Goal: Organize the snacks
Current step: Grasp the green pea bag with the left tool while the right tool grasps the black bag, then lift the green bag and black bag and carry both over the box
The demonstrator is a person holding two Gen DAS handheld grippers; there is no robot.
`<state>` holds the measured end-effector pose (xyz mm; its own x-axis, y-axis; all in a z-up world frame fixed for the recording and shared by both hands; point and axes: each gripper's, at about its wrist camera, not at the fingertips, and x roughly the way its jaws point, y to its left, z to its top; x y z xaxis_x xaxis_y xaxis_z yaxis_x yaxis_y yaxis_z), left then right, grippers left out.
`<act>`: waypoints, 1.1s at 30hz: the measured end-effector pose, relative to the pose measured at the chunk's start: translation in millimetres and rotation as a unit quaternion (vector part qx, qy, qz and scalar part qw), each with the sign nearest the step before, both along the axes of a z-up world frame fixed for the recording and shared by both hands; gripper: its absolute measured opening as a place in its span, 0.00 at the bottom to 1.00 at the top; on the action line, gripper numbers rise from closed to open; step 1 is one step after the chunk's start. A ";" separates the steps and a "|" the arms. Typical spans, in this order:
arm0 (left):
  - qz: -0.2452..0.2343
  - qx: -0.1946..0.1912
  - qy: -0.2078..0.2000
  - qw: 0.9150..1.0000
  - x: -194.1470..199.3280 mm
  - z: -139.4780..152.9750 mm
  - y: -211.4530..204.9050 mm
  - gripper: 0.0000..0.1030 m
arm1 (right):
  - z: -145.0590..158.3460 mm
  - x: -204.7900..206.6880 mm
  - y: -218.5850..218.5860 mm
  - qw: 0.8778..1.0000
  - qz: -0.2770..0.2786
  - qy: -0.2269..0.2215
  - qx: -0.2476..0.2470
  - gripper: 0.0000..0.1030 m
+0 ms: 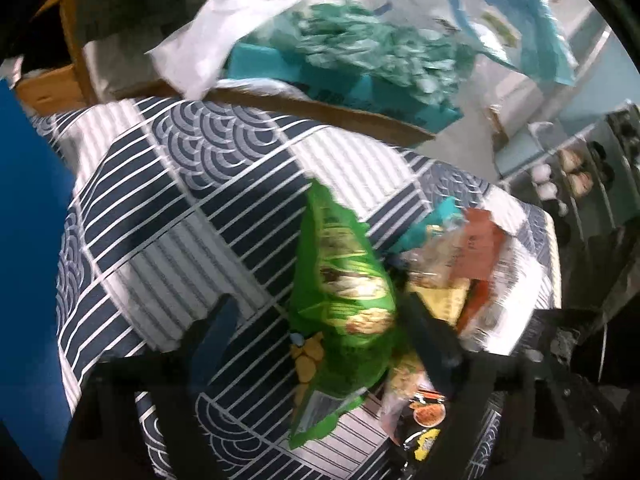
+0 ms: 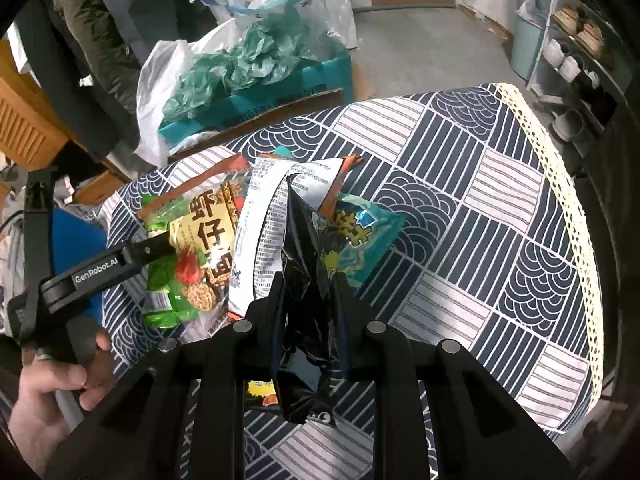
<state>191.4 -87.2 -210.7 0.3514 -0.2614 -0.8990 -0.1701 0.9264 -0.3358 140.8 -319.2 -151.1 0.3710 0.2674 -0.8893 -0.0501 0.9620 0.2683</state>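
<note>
Right gripper (image 2: 310, 292) pinches the black packet (image 2: 304, 280), lifting it clear of the snack pile (image 2: 256, 216) on the tabletop (image 2: 500, 216); left gripper (image 1: 320, 320), jaws spread, straddles the green bag (image 1: 340, 280), probably to grab it.

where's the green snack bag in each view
Left wrist view: the crinkly green plastic snack bag stands on end at lower centre, between the left gripper's fingers.
Right wrist view: the same bag lies at left of centre, beside the noodle packet, at the tip of the left gripper.
Shared landmark: the navy-and-white patterned tablecloth.
</note>
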 end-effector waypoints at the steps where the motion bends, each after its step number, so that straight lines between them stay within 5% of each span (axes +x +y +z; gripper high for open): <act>1: -0.013 -0.013 -0.005 1.000 0.3 2.3 -2.4 0.52 | -0.2 -0.3 -0.2 1.000 0.000 0.000 0.001 0.19; 6: -0.032 0.004 -0.008 0.999 -2.8 8.4 -9.7 0.28 | -0.4 -0.6 0.1 1.000 0.000 0.001 0.001 0.19; 23: -0.038 0.004 0.051 0.998 -51.5 13.8 29.5 0.25 | 17.3 -13.0 21.7 0.999 0.028 -0.014 0.017 0.19; 26: -0.032 0.003 0.053 0.998 -56.3 14.7 33.2 0.34 | 21.0 -17.2 29.1 0.999 0.036 -0.019 0.018 0.19; 28: -0.023 0.009 0.048 0.999 -57.2 16.3 33.6 0.58 | 24.3 -21.6 35.4 0.999 0.044 -0.022 0.018 0.19; 33: -0.016 0.016 0.044 0.999 -54.0 12.9 27.3 0.71 | 25.2 -28.7 46.8 0.998 0.060 -0.022 0.017 0.19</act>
<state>137.4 -59.9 -197.8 0.2621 -0.2409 -0.9345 -0.1681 0.9421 -0.2901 112.1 -272.4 -125.9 0.3729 0.3421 -0.8625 -0.1764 0.9387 0.2961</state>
